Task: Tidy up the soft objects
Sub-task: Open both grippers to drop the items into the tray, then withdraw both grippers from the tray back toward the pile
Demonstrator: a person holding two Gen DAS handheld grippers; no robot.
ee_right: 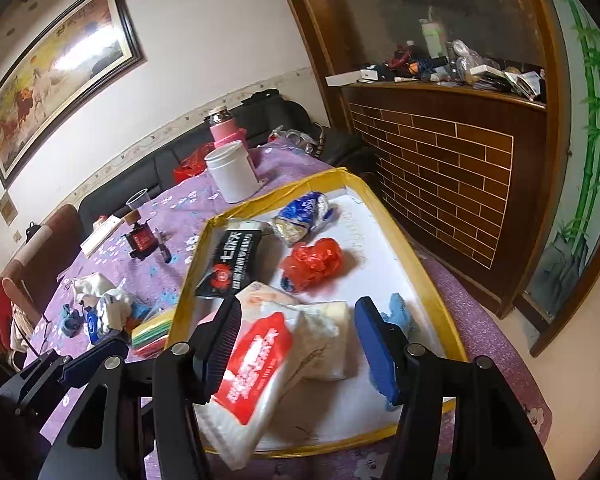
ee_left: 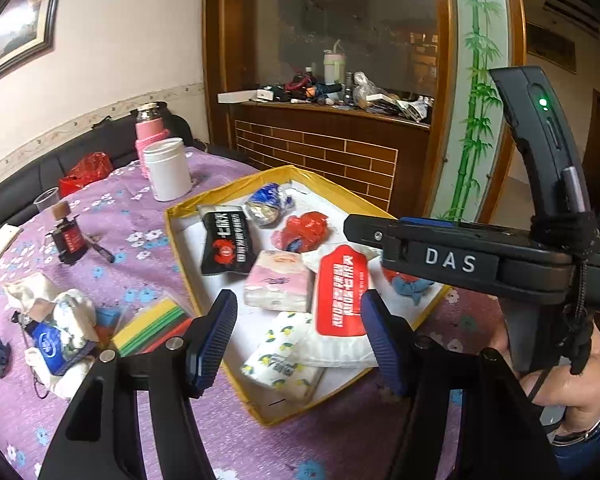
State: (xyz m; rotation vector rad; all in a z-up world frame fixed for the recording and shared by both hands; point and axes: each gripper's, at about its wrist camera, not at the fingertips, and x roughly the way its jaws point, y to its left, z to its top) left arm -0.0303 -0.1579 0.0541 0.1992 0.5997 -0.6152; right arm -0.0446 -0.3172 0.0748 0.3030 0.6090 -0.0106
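Now, from the left wrist, the left claw (ee_left: 298,336) is hanging half open and empty over the yellow box (ee_left: 172,236), where a pink tissue pack (ee_left: 278,284) is lying beside a red-labelled wipes pack (ee_left: 342,288). From the right wrist, the right claw (ee_right: 298,350) is standing half open, gripping nothing, above the same wipes pack (ee_right: 256,364). Both packs are looking light and squashy; gripping across the middle should suit them.
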